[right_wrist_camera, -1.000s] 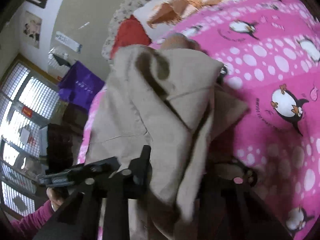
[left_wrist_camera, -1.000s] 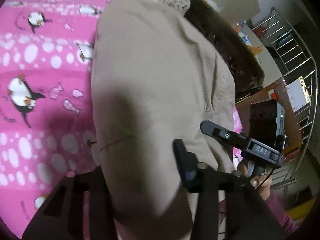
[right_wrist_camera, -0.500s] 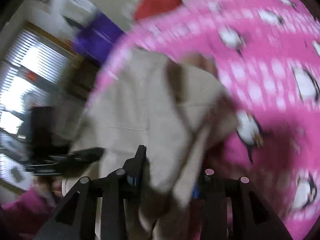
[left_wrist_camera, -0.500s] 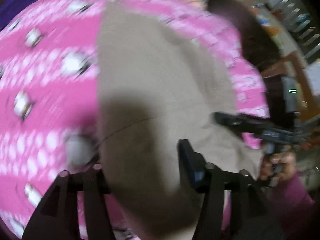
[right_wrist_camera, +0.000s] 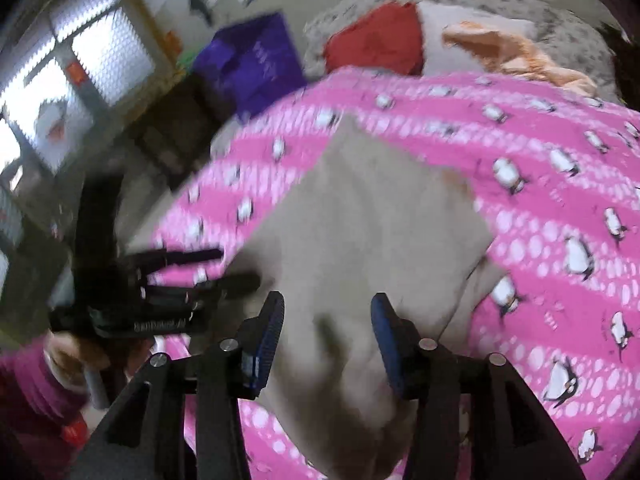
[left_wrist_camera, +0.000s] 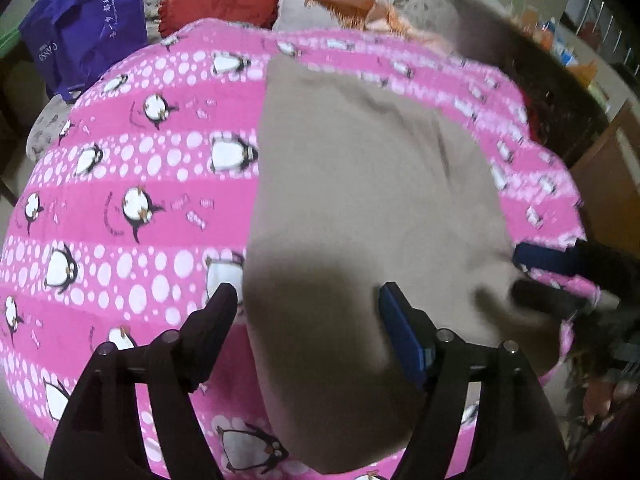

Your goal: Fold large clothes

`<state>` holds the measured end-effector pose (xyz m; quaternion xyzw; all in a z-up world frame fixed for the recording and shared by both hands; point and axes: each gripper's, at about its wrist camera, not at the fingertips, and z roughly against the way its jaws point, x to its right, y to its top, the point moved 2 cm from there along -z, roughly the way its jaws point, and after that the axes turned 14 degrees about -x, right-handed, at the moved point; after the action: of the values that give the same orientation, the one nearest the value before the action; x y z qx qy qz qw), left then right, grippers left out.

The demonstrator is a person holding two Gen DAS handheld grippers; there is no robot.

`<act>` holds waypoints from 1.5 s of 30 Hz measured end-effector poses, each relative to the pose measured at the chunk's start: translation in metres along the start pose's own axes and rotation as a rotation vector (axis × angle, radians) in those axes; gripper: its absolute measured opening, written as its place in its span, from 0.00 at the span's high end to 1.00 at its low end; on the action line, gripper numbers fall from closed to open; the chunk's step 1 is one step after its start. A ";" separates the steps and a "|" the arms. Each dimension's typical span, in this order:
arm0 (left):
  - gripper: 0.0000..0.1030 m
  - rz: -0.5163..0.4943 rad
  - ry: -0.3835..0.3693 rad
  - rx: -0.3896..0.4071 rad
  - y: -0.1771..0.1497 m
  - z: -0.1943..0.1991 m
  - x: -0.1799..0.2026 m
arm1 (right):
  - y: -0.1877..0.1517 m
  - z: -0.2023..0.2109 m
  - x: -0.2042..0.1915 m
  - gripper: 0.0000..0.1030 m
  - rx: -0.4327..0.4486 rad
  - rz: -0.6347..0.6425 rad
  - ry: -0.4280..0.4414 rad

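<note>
Pink penguin bedspread (left_wrist_camera: 132, 184), one beige garment (left_wrist_camera: 360, 184) lying folded, two grippers, left gripper (left_wrist_camera: 308, 300) and right gripper (right_wrist_camera: 328, 312), both released.

Black left tongs (left_wrist_camera: 308, 300) with blue pads, silver screws, matching right tongs (right_wrist_camera: 328, 312), magenta sleeve (right_wrist_camera: 28, 384)

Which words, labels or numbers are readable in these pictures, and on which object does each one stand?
"GANSO": white print on the purple bag, seen tilted in the left wrist view.
The white line of characters above it: too small to read.
Lettering on the left gripper body in the right wrist view: blurred, unreadable.
</note>
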<state>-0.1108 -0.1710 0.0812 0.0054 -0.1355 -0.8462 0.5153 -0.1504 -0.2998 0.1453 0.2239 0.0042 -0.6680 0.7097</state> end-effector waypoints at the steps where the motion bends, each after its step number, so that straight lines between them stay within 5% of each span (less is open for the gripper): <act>1: 0.28 -0.003 0.007 -0.001 -0.003 -0.004 0.000 | -0.008 -0.013 0.002 0.59 -0.046 0.003 -0.038; 3: 0.24 0.000 -0.004 0.004 -0.007 -0.009 0.001 | -0.016 -0.041 0.012 0.64 -0.102 -0.049 -0.106; 8: 0.23 0.051 -0.018 0.025 -0.010 -0.009 0.001 | -0.025 -0.056 0.028 0.64 -0.077 -0.126 -0.097; 11: 0.23 0.049 0.015 0.070 -0.011 0.003 0.003 | -0.026 -0.040 0.018 0.60 -0.071 -0.101 -0.131; 15: 0.23 0.070 0.040 0.133 -0.013 0.023 0.002 | -0.028 -0.013 0.008 0.41 -0.014 -0.117 -0.172; 22: 0.19 0.062 0.083 0.198 -0.020 0.049 0.005 | -0.035 0.017 -0.011 0.35 0.094 -0.136 -0.273; 26: 0.19 0.053 0.095 0.226 -0.024 0.059 0.006 | -0.035 0.028 -0.014 0.22 0.137 -0.169 -0.281; 45: 0.19 0.073 0.130 0.265 -0.027 0.074 0.002 | -0.038 0.029 -0.017 0.18 0.150 -0.199 -0.265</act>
<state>-0.1460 -0.1449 0.1463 0.1233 -0.2123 -0.7996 0.5480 -0.1966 -0.2935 0.1645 0.1846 -0.1173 -0.7569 0.6158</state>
